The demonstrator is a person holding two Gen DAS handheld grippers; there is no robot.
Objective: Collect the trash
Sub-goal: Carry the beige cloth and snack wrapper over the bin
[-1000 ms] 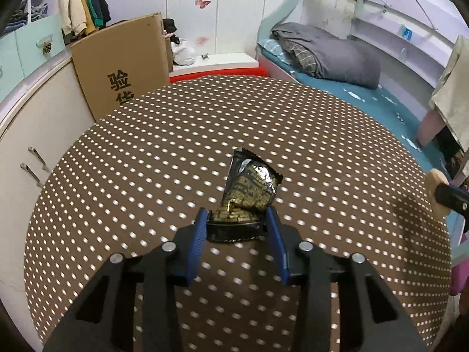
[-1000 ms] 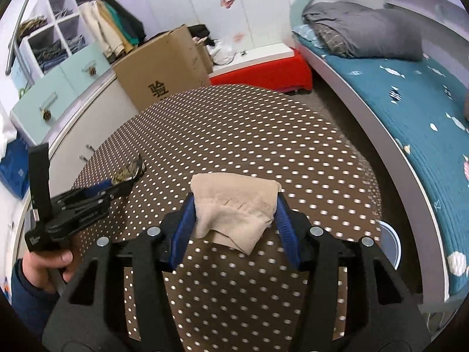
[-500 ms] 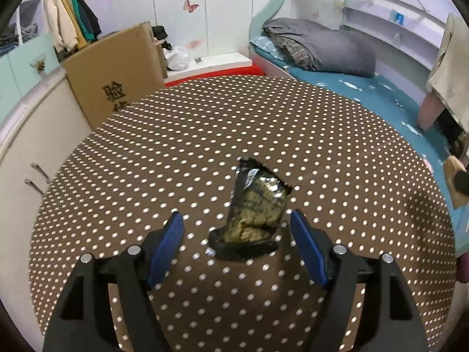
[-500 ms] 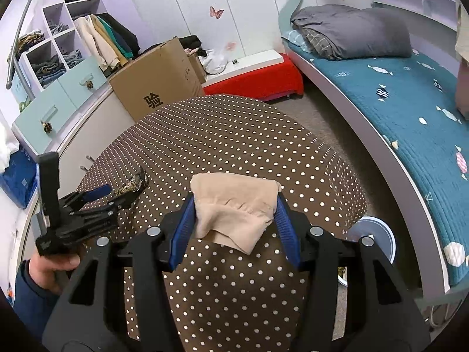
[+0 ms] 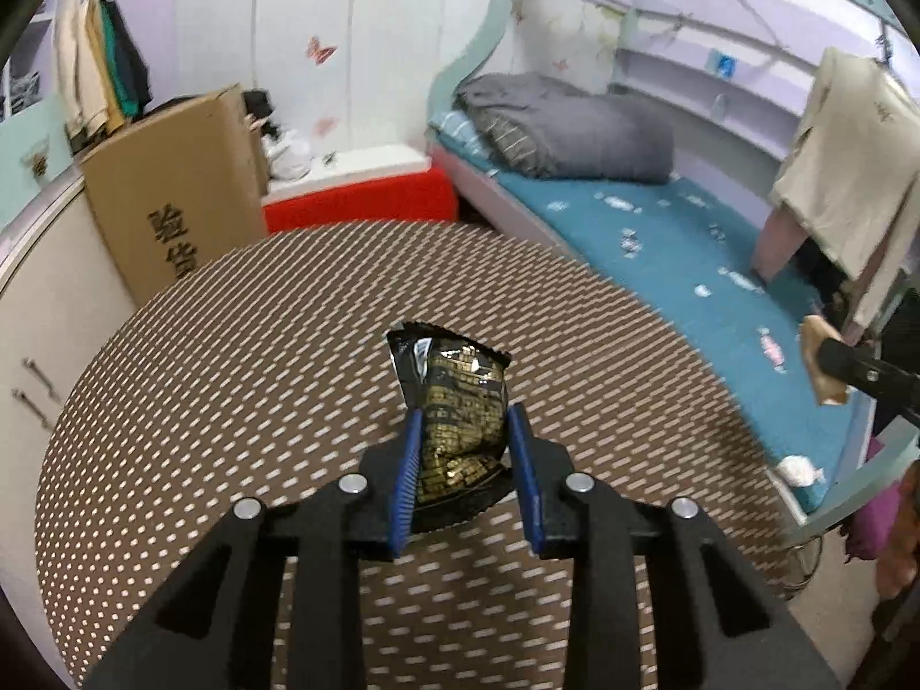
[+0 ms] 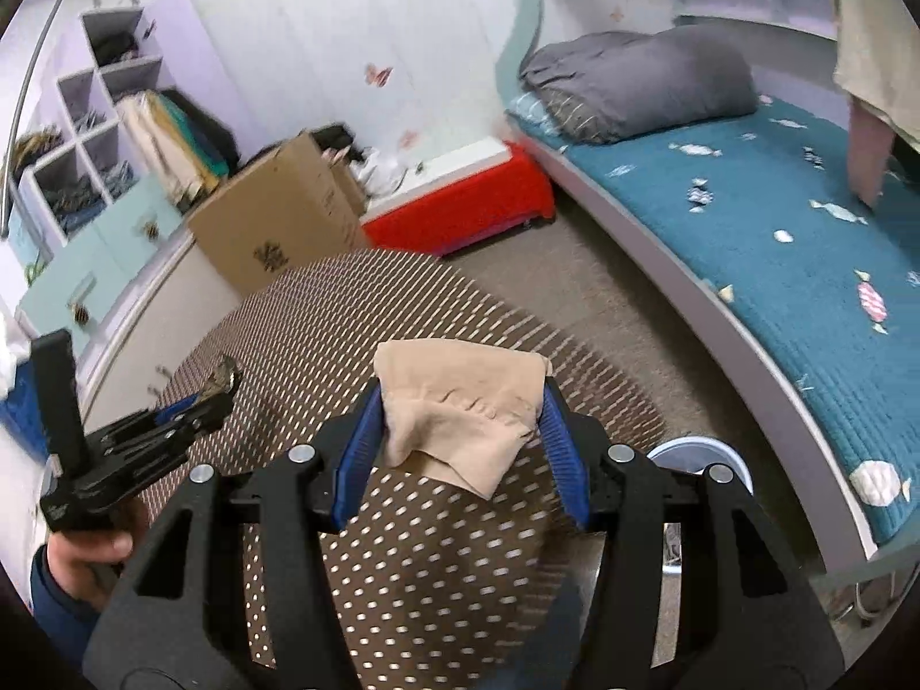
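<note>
Both claws loaded above the dotted table [image 5: 230, 379]: the left gripper [image 5: 466, 431] clenches a black snack wrapper [image 5: 460, 402], the right gripper [image 6: 460, 402] a beige tissue [image 6: 460, 402], likely next carried to the bin [image 6: 698, 454] at four o'clock.

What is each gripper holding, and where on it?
Left gripper pinches the black-gold snack wrapper at its lower half; right gripper clamps the beige crumpled paper by its sides.
</note>
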